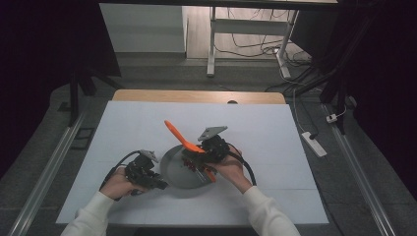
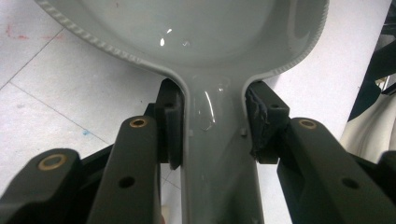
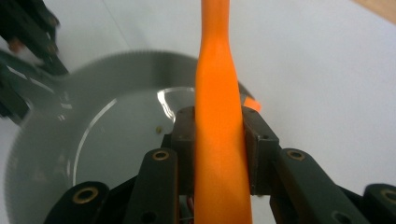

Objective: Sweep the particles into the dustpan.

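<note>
The pan lies on the table, spatula slanting above it.

Glossy grey round pan with ribbed rim and flat handle: handle runs straight between the left gripper's jaws, both pads pressed on its sides, bowl spreading out just beyond the jaw tips. Flat on the table, empty. Long smooth orange plastic utensil handle: clamped between the right gripper's jaws, running lengthwise through them, narrowing past the tips, tilted up over the pan's far side.
</note>
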### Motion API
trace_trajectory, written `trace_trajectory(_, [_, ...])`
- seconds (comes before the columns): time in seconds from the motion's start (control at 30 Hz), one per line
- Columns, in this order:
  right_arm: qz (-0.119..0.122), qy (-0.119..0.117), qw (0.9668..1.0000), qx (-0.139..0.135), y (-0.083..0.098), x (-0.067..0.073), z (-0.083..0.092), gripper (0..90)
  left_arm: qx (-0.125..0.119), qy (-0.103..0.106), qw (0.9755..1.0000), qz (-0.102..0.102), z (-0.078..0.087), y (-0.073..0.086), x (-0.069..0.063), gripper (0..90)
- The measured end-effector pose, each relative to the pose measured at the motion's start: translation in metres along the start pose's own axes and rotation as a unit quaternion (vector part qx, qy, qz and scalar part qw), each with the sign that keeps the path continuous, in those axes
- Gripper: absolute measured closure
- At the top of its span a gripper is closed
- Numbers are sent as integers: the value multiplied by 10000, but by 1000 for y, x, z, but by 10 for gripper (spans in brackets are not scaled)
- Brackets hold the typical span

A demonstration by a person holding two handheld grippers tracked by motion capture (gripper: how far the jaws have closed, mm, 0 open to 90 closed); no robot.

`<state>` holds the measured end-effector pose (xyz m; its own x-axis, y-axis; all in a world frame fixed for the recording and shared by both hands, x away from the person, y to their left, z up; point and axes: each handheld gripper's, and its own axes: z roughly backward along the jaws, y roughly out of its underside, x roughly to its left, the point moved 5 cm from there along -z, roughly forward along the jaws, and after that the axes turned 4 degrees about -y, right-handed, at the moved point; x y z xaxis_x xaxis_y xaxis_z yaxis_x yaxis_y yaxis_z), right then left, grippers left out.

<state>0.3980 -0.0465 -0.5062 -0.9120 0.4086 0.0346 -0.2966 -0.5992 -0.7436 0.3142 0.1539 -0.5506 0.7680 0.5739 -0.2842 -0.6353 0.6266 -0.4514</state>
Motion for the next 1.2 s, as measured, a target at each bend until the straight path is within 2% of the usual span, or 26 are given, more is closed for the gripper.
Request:
trace_trajectory(0.17, [-163,274,9992,-252,-1,-12,13,701,-14,-21,10000,-10,1,0,-1,615])
trace_trajectory(0.33, [-334,521,9974,-357,2,-27,22,701,-17,-23,10000,-20,1,0,-1,615])
trace_trajectory(0.5, [-444,936,9945,-163,13,-45,24,701,-17,-20,10000,-18,1,0,-1,615])
trace_trajectory(0.67, [-605,1151,9915,-10,24,-59,19,701,-16,-13,10000,-19,0,0,-1,615])
trace_trajectory(0.77, [-644,1039,9925,52,27,-58,14,701,-18,-20,10000,-23,1,0,-1,615])
trace_trajectory(0.9, [-454,946,9944,130,24,-46,8,699,-18,-22,10000,-24,1,0,-1,615])
trace_trajectory(1.07, [-367,872,9954,149,22,-36,3,698,-19,-22,10000,-26,1,0,-1,615])
trace_trajectory(1.2, [-513,581,9970,53,21,-31,2,699,-17,-19,10000,-31,1,0,-1,615])
